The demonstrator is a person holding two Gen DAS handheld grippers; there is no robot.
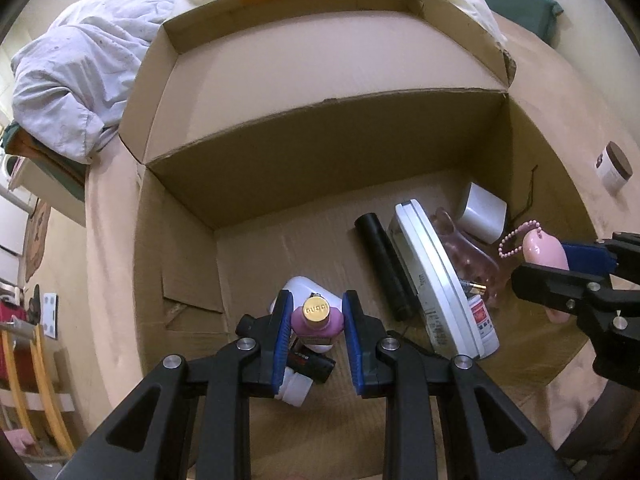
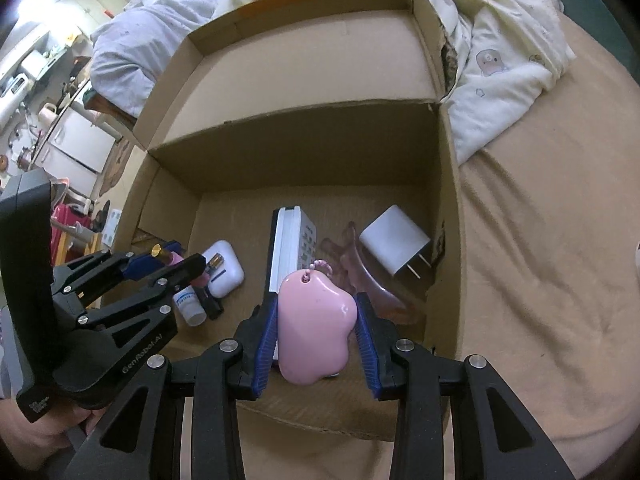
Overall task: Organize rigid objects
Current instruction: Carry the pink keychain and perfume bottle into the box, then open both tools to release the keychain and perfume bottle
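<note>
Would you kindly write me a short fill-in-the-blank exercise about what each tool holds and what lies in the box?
1. The left tool grips a small pink bottle with a ____ cap.
2. The right tool holds a pink charm with a ____ chain.
3. The white charger plug lies inside the ____ box.
4. The black tube lies beside the white ____.

Missing words: gold; beaded; cardboard; remote

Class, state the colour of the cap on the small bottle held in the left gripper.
Gold, on the pink-purple small bottle; clearest in the left wrist view.

Left claw (image 2: 176, 266) body — "GenRobot.AI".
</note>
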